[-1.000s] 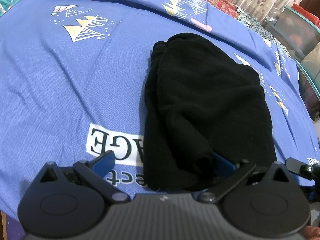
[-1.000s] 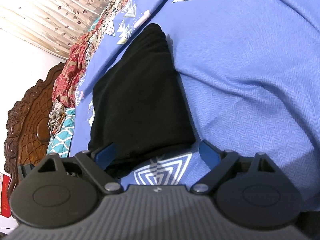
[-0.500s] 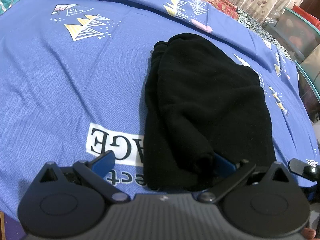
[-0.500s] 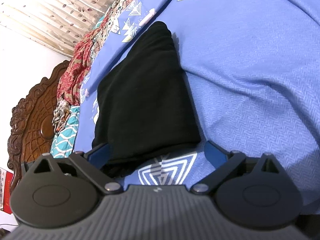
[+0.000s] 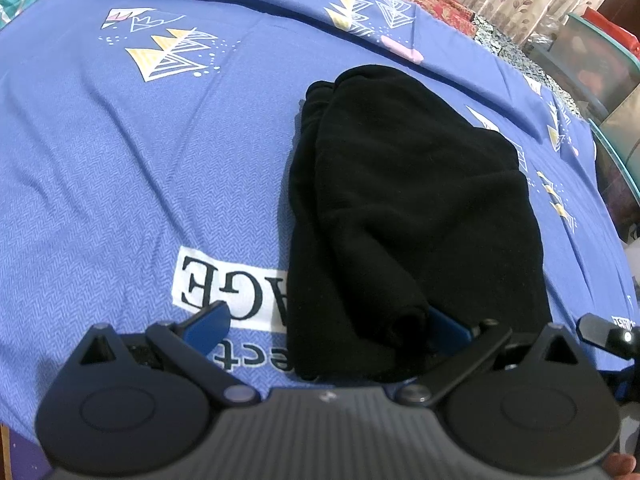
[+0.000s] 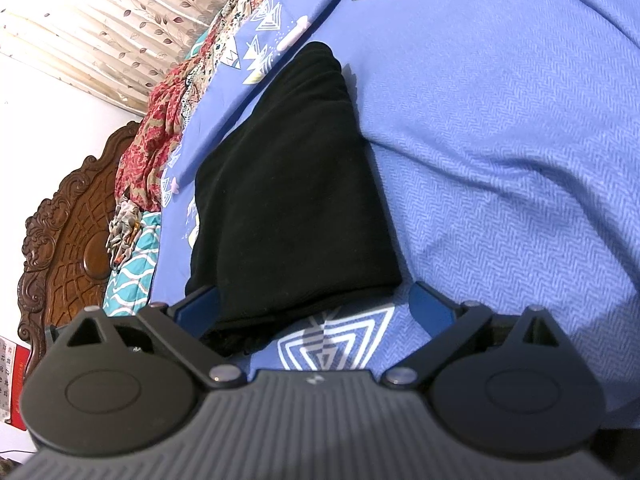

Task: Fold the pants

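The folded black pants [image 5: 408,216] lie on the blue bedsheet [image 5: 140,184], with bare sheet to their left and far side. Both the left gripper [image 5: 326,326] and the right gripper [image 6: 316,300] are spread wide, straddling the pants' near edge without pinching it; the right one's jaws have just been opening.

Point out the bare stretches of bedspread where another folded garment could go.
Left wrist view: the blue bedspread lies bare left of the black pants, between the yellow triangle print and the white lettered label. Right wrist view: a wide bare stretch lies right of the pants. Crowded: the narrow strip between the pants and the patterned cloths by the headboard.
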Motion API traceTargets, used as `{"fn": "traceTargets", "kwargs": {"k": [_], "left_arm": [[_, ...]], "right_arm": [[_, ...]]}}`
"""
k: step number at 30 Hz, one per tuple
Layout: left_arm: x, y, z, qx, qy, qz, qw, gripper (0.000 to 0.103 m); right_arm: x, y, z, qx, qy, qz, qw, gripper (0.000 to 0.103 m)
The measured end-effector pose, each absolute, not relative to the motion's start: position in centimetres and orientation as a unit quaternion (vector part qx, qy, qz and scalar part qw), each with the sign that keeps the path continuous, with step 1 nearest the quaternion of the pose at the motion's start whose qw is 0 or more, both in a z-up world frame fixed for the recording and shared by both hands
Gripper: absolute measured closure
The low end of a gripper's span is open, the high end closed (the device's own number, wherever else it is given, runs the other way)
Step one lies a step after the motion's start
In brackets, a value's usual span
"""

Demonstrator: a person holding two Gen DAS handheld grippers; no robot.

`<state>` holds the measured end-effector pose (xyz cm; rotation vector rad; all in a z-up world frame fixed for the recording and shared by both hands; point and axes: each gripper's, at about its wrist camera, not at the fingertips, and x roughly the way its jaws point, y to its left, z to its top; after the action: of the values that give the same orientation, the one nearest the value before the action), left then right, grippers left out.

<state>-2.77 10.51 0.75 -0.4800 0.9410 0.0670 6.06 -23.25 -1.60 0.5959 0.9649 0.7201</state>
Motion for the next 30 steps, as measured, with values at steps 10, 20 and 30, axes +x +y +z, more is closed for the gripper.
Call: {"fn": "traceTargets", "kwargs": {"k": [10, 20, 30], "left_arm": [[-2.99, 11.03, 0.72, -0.248, 0.444, 0.024, 0.861, 0.000], [-3.05, 10.85, 0.72, -0.249, 0.442, 0.027, 0.861, 0.000], [-3.09, 11.13, 0.66, -0.253, 0.443, 0.022, 0.860, 0.000]], "right_arm": [[6.02, -23.28, -1.63, 0.280, 0.448, 0.335, 0.780, 0.001], [5.89, -23.21, -1.63, 0.281, 0.447, 0.334, 0.781, 0.001], [5.97, -23.31, -1.64, 0.280, 0.448, 0.335, 0.781, 0.001]]}}
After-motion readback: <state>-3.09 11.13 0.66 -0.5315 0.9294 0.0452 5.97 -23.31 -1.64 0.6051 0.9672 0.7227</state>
